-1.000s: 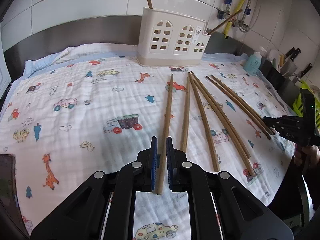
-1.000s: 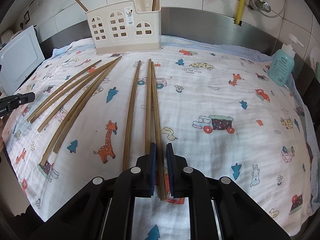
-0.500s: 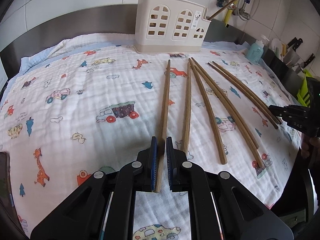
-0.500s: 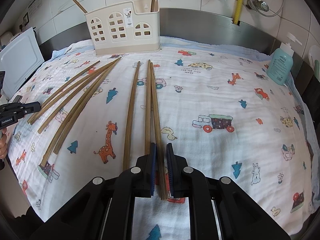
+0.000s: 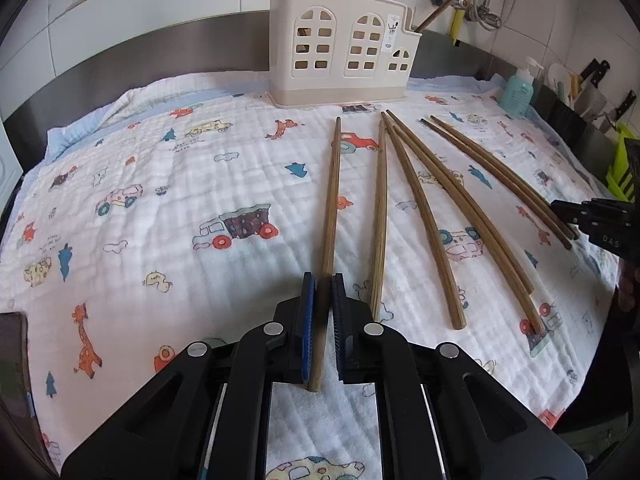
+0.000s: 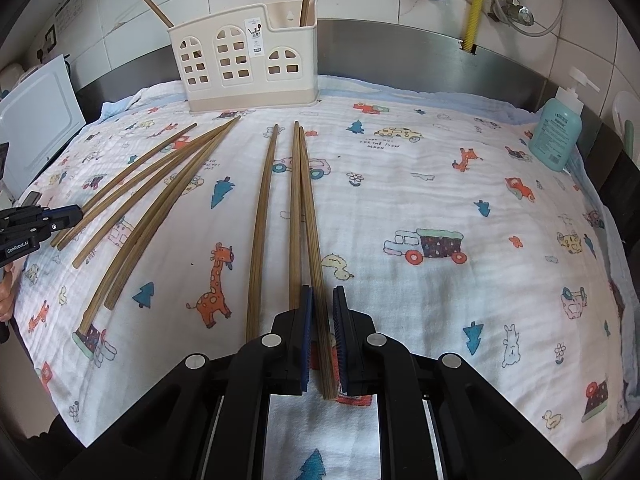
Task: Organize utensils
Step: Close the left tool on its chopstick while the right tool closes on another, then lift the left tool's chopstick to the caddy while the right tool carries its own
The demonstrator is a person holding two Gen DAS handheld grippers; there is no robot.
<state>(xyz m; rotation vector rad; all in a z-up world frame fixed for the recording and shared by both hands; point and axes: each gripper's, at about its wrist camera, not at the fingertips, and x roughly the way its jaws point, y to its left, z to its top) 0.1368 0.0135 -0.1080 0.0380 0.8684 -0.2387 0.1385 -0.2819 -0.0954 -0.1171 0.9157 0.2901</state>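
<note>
A cream utensil holder [image 5: 344,52] [image 6: 244,56] with window cut-outs stands at the back of the printed cloth, two chopsticks upright in it. Several long brown chopsticks lie on the cloth in front of it. My left gripper [image 5: 322,280] is shut on the near end of the leftmost chopstick [image 5: 332,200], which points toward the holder. My right gripper [image 6: 322,292] is shut on the near end of the rightmost chopstick [image 6: 310,220], which lies tight against a neighbouring one. Each gripper also shows at the other view's edge: the right gripper [image 5: 592,220], the left gripper [image 6: 40,220].
The cartoon-print cloth [image 5: 160,200] covers the steel counter up to the backsplash. A teal soap bottle [image 6: 556,132] stands at the back right, with knives and a green rack [image 5: 620,160] beyond it. A white appliance [image 6: 36,120] sits at the left.
The left wrist view has rolled and tipped a little, so the holder sits higher in it. The same chopstick stays between the left jaws. The right gripper has not moved.
</note>
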